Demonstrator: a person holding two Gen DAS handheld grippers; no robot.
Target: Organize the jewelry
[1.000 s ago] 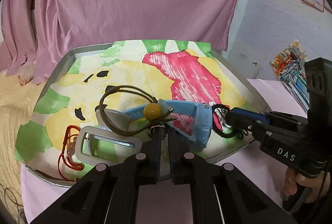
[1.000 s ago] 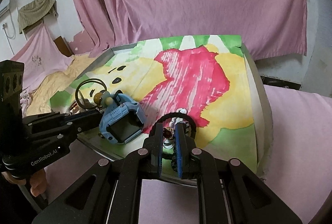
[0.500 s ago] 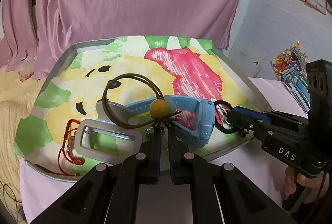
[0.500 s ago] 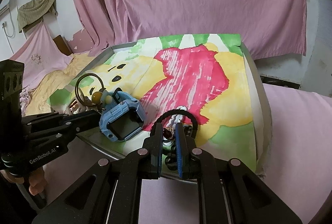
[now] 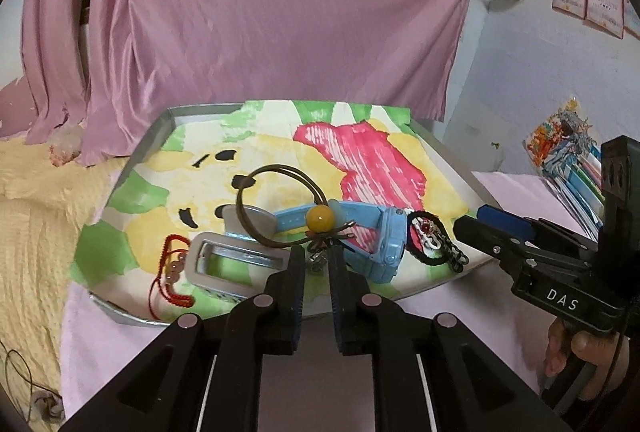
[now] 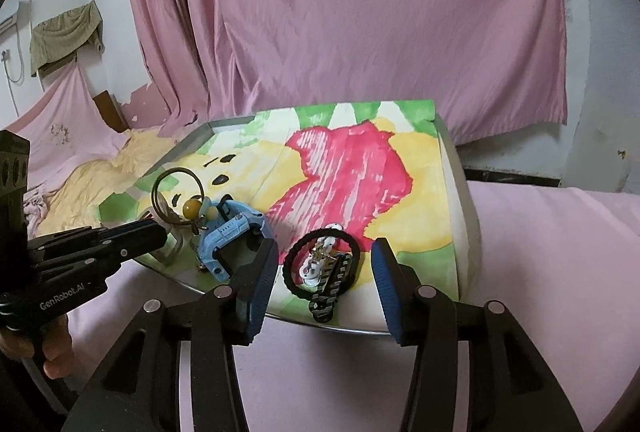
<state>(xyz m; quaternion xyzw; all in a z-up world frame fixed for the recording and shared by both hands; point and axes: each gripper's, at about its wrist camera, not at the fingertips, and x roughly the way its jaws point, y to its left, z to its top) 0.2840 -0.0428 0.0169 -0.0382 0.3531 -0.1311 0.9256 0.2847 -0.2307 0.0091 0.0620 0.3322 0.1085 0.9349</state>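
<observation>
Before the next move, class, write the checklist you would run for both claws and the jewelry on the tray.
1. Right claw open: ok.
2. Black bracelet resting on the tray, outside any grip: ok.
3. Left claw closed on the hair tie: ok.
4. Hair tie free of the blue watch: cannot tell, they overlap.
5. Bare space farther back on the tray: ok.

We see a surface draped in pink cloth [image 6: 540, 252]. On it sits a metal tray [image 5: 452, 156], lined with a colourful painted sheet [image 6: 360, 168].
</observation>
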